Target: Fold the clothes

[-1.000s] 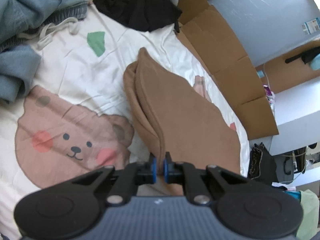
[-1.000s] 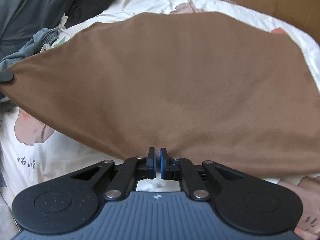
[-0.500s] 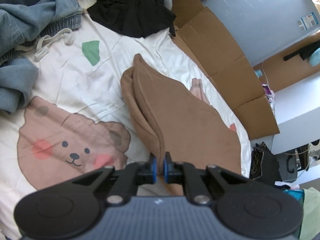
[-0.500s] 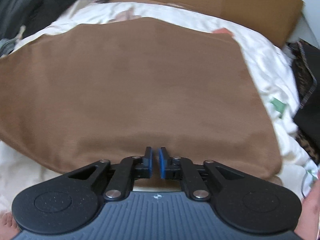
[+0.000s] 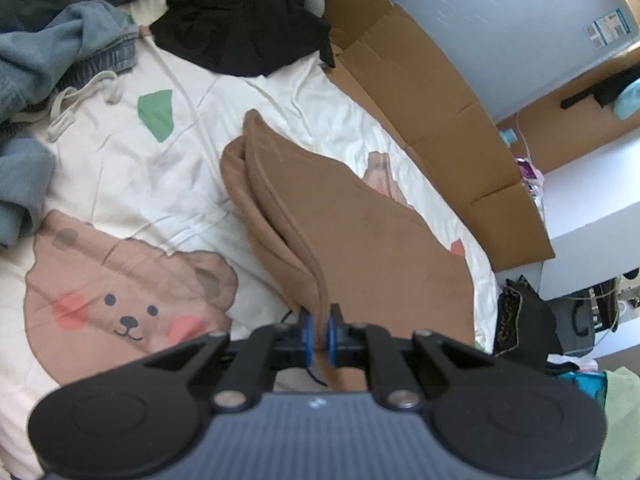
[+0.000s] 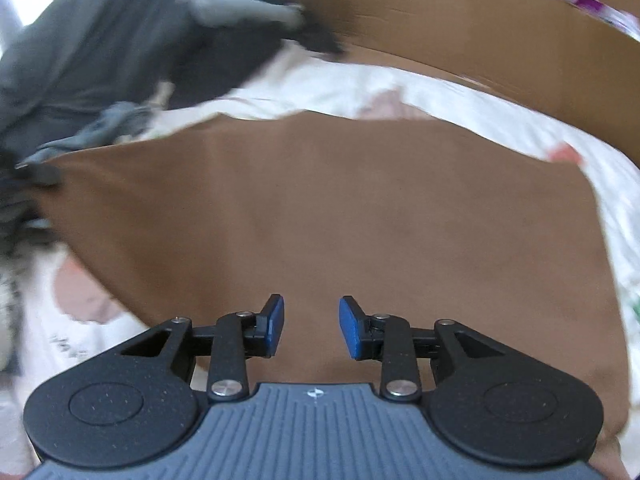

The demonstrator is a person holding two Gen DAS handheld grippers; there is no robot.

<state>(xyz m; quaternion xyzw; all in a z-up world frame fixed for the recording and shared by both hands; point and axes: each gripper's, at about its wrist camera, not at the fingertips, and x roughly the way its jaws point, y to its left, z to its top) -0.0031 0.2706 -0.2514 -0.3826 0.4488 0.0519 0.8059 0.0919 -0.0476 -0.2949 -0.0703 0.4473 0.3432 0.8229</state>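
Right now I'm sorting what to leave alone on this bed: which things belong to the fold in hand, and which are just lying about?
In the job:
- brown garment
- left gripper, shut on its edge
- right gripper, jaws just opened, nothing between the pads

Lying about:
- black garment
- blue-grey hoodie
- cardboard
- bear-print sheet
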